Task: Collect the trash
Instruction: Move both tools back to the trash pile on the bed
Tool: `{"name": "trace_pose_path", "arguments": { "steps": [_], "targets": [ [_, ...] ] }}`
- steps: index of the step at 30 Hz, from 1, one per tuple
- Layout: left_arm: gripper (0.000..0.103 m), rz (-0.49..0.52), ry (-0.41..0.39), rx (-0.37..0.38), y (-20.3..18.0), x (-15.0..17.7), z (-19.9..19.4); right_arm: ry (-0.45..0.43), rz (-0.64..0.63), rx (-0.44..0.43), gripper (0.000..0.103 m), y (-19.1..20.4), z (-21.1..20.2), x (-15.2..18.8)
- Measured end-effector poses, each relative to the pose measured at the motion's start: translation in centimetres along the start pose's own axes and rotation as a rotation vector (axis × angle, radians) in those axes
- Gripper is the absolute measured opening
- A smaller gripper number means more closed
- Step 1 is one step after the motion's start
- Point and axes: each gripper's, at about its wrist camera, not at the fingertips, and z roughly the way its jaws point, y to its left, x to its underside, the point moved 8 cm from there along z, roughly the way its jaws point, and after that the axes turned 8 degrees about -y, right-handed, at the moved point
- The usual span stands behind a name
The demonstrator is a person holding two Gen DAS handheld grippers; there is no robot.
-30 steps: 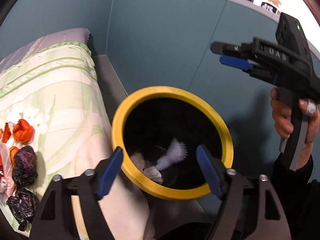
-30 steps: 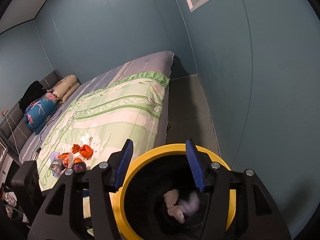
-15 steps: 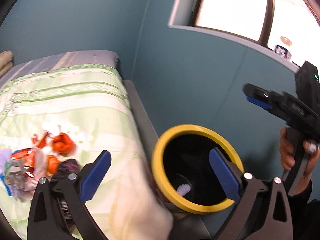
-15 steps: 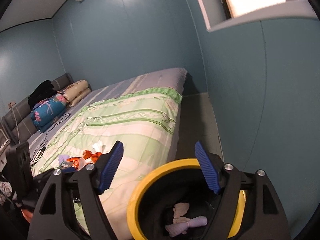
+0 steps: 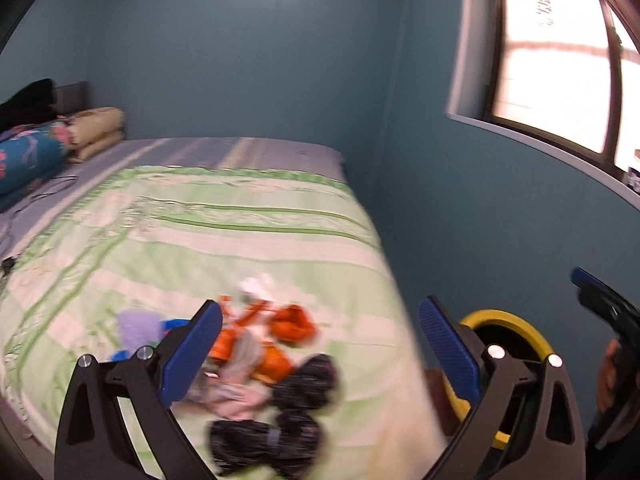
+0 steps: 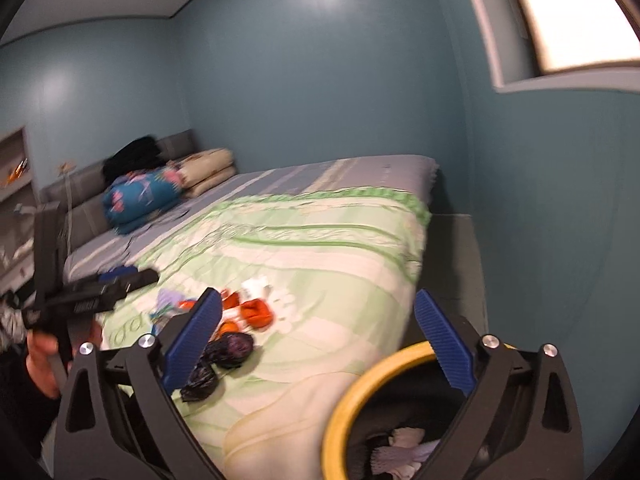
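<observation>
- Facing the litter pile (image 5: 264,364) on the bed (image 5: 224,236), the left gripper (image 5: 320,352) stands released and empty, pile directly ahead between its fingers.
- Right gripper (image 6: 316,340) released, empty, over the bin (image 6: 360,392); judged farther from the pile.
- Pile sprawls without a clear long axis; blurred.
- Bin, beside the bed, holds tissues (image 6: 400,452).
- Soft quilt; blue-walled bedroom, window (image 5: 560,60).

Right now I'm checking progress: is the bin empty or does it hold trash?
It holds trash: white crumpled tissues lie inside the yellow-rimmed bin.
</observation>
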Motion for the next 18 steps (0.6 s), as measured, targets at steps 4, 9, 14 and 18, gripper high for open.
{"name": "trace_pose_path", "arguments": {
  "steps": [4, 9, 14, 18],
  "targets": [
    [0.095, -0.022, -0.018, -0.091, 3.9, -0.1, 0.0, -0.004, -0.064, -0.064, 0.095, 3.9, 1.4, 1.0],
    [0.095, -0.082, -0.025, -0.209, 8.7, 1.1, 0.0, 0.019, -0.136, -0.116, 0.095, 7.9, 3.3, 2.9],
    [0.095, -0.105, -0.017, -0.272, 12.7, 2.7, 0.4, 0.069, -0.152, -0.162, 0.095, 10.1, 5.0, 5.3],
    [0.095, -0.116, 0.005, -0.280, 14.6, 3.9, 0.9, 0.110, -0.169, -0.153, 0.095, 10.6, 7.0, 7.4]
  ]
}}
